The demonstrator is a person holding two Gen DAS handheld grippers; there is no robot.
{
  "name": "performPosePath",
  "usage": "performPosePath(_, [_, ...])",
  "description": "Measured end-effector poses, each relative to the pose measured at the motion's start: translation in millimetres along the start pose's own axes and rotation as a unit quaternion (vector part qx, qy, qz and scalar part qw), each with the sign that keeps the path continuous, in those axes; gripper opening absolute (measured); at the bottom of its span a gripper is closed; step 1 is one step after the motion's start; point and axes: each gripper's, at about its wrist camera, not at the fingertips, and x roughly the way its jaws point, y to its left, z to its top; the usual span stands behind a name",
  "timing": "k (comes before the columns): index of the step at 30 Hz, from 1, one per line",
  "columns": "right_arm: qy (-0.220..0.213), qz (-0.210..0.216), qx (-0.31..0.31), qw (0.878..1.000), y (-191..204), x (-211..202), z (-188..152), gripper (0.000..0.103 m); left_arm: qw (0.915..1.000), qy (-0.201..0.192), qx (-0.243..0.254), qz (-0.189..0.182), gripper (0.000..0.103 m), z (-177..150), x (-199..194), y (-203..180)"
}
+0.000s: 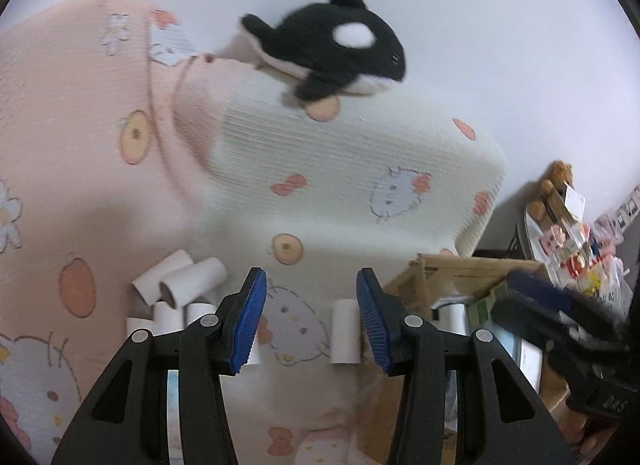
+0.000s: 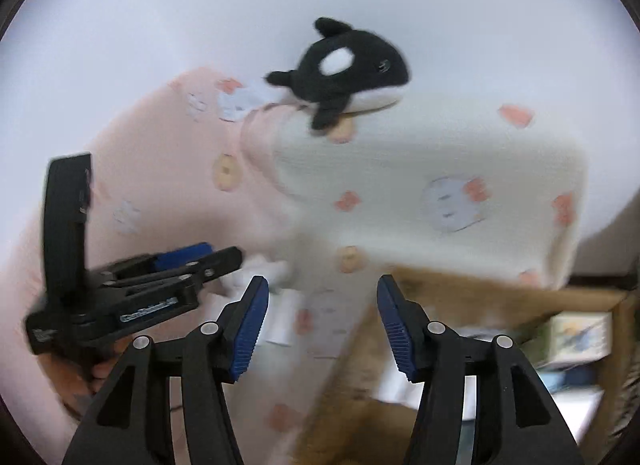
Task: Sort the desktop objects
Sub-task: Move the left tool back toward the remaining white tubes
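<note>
Black-and-white toy: a plush orca (image 1: 332, 49) lies on the far top edge of a raised, cloth-draped block, belly down, head toward the right of both views, tail toward the left.
Cloth: a pink and cream blanket (image 1: 352, 169) printed with cartoon cat faces, bows and apples covers the block and the surface below it.
Left gripper (image 1: 311, 319): blue ribbed pads stand apart with nothing between them; it hangs above the cloth, well short of the orca.
Right gripper (image 2: 322, 323): blue pads apart, nothing between them; it points down toward the cloth and the edge of a box.
Each gripper in the other's view: the right one shows blurred at the right edge of the left wrist view; the left one shows at the left of the right wrist view, a hand (image 2: 80, 377) under it.
White tubes: a cluster of cardboard roll cores (image 1: 180, 285) lies on the cloth left of the left gripper's pads; one more tube (image 1: 345, 331) stands just inside the right pad's line of sight.
Cardboard box (image 1: 452, 277): open, below the block's right corner, holding small cartons; contents blurred.
Far right: a brown teddy bear (image 1: 554, 181) and colourful packets, well apart from the orca.
Backdrop: a plain white wall (image 2: 280, 5).
</note>
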Motion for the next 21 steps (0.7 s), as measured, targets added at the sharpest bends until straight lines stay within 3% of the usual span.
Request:
performPosePath(3, [0.021,0.048,0.036,0.998,0.3,6.3,-12.0,0.053,1.0000,-0.004,-0.009,0.002,0.051,-0.7,-2.3,11.7])
performPosePath(5, [0.024,0.017,0.039,0.999,2.6,11.9,-14.7,0.053,1.0000,0.000,-0.009,-0.003,0.051,-1.0,-0.2,18.9])
performPosePath(11, [0.025,-0.115,-0.039,0.992,34.9,33.0,-20.0,0.053,0.9977,0.040,-0.043,-0.034,0.051,-6.5,25.1,51.1])
performPosePath(16, [0.052,-0.192,-0.118,0.973,69.3,69.0,-33.9,0.053,0.9917,0.065,-0.083,-0.073,0.051,-12.5,43.3,82.7])
performPosePath(21, [0.107,-0.220,-0.176,0.953,94.1,113.3,-49.8,0.053,0.9804,0.093,-0.121,-0.124,0.051,-21.6,63.5,115.2])
